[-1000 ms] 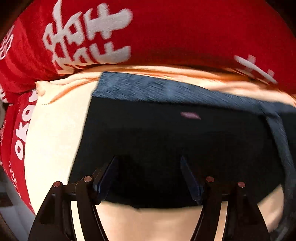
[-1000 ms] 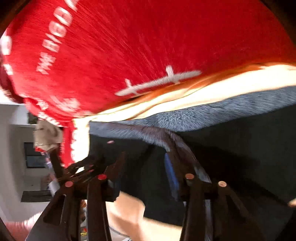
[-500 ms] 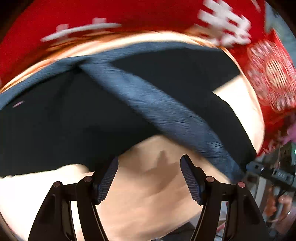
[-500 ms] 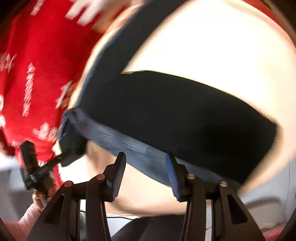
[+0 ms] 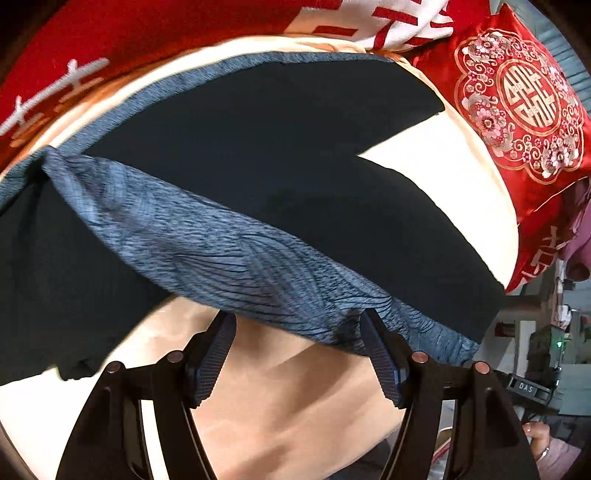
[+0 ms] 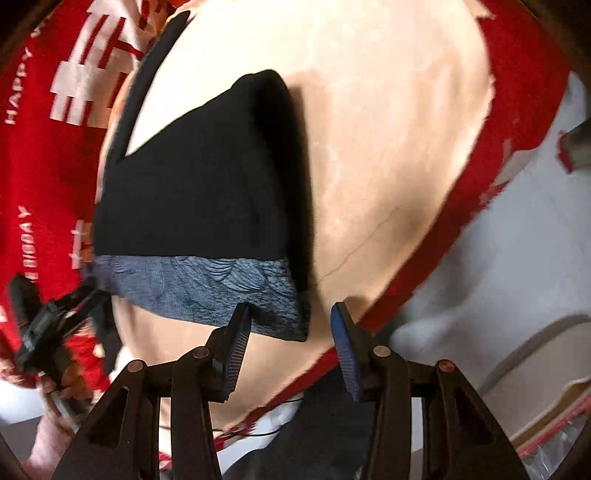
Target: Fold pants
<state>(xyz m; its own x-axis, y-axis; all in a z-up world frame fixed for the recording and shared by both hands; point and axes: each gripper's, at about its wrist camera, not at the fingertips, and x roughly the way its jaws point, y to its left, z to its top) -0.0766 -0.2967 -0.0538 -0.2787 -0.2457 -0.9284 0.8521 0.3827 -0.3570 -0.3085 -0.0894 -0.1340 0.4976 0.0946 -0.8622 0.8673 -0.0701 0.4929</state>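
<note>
Pants [image 5: 258, 155] lie on the cream bed [image 5: 288, 398], frame centre, now released: left gripper [image 5: 297, 354] and right gripper [image 6: 290, 343] have pulled back, fingers wide open, empty, at the waistband [image 5: 229, 254]. One fold apparently finished.

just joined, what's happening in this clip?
A person with a handheld gripper in each hand is folding black pants with a blue-grey waistband, laid on a cream sheet over red bedding. Both grippers are open and hold nothing. The left gripper sits at the waistband edge; the right gripper is at the waistband's corner. The pants look partly folded, with the legs doubled over.
</note>
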